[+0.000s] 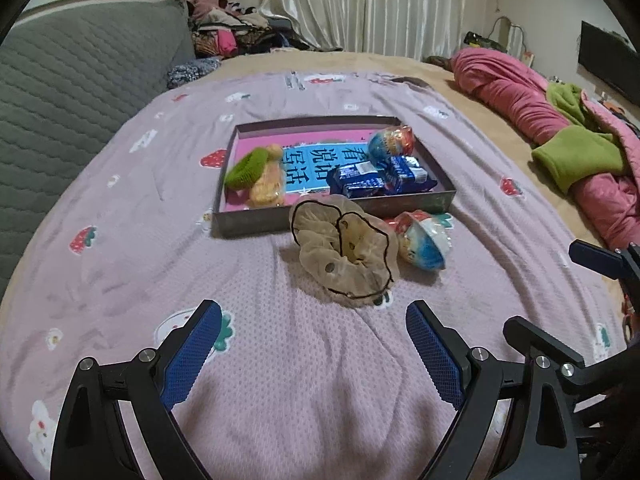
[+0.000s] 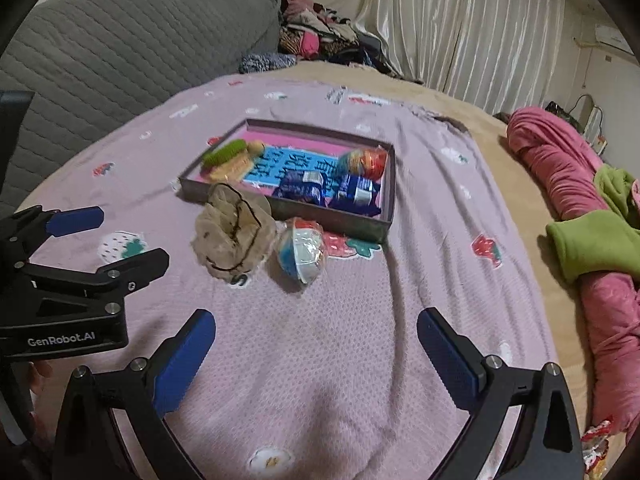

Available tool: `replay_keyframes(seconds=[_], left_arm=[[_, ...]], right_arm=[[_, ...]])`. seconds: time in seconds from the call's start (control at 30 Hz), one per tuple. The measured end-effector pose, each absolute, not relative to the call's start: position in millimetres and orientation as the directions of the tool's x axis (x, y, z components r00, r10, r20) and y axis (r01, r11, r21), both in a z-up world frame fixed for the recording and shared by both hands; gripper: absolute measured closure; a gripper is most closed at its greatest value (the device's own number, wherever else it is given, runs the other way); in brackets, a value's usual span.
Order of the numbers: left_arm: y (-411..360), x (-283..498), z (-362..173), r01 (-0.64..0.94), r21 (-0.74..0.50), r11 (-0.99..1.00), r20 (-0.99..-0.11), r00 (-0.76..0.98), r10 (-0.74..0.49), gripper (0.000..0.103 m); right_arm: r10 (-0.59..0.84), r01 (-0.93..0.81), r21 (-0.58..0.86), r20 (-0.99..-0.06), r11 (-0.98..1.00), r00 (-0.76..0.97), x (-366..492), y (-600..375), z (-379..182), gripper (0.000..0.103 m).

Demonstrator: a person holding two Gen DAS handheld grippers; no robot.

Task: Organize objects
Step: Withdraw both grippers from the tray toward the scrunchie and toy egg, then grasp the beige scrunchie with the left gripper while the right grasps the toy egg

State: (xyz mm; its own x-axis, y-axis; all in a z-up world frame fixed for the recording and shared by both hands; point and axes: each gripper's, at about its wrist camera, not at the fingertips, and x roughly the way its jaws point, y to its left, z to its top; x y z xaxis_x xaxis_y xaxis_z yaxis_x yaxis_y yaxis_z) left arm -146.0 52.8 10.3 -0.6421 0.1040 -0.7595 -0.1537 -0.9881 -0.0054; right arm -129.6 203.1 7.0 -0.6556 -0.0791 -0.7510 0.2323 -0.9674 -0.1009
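nearest: my left gripper [image 1: 314, 336], jaws spread wide with nothing between the blue pads, hovering over the pink blanket [image 1: 280, 380].
other hand: my right gripper [image 2: 316, 340] is likewise released and empty, held just beside the left one.
loose items: a beige scrunchie [image 1: 346, 250] lies on the blanket just ahead of my left jaws, touching the near wall of the box; a wrapped toy ball [image 1: 426, 240] sits right beside it, on its right.
box: the shallow grey box [image 1: 256, 222] has a pink floor and already holds a green scrunchie [image 1: 246, 168], a yellow scrunchie [image 1: 266, 188], blue snack packets [image 1: 376, 180] and another wrapped ball [image 1: 390, 142].
step: i judge most of the sorting done; two things are left outside, and i'm lining up on the beige scrunchie.
next move: push forward and down, close on the soft bunched fabric without catching the blanket, then lift it over the wall.
risk: the scrunchie is floppy, so a shallow pinch may let it slip.
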Motion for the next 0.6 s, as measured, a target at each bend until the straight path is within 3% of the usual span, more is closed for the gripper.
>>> replay_keyframes(seconds=[0.6], left_arm=[[64.2, -246.6, -41.3, -0.128, -0.047, -0.991, -0.808, -0.579, 0.113, 0.009]], right_arm=[[-0.048, 0.239, -0.122, -0.797, -0.963, -0.602, -209.2, 196.4, -56.5, 0.001]])
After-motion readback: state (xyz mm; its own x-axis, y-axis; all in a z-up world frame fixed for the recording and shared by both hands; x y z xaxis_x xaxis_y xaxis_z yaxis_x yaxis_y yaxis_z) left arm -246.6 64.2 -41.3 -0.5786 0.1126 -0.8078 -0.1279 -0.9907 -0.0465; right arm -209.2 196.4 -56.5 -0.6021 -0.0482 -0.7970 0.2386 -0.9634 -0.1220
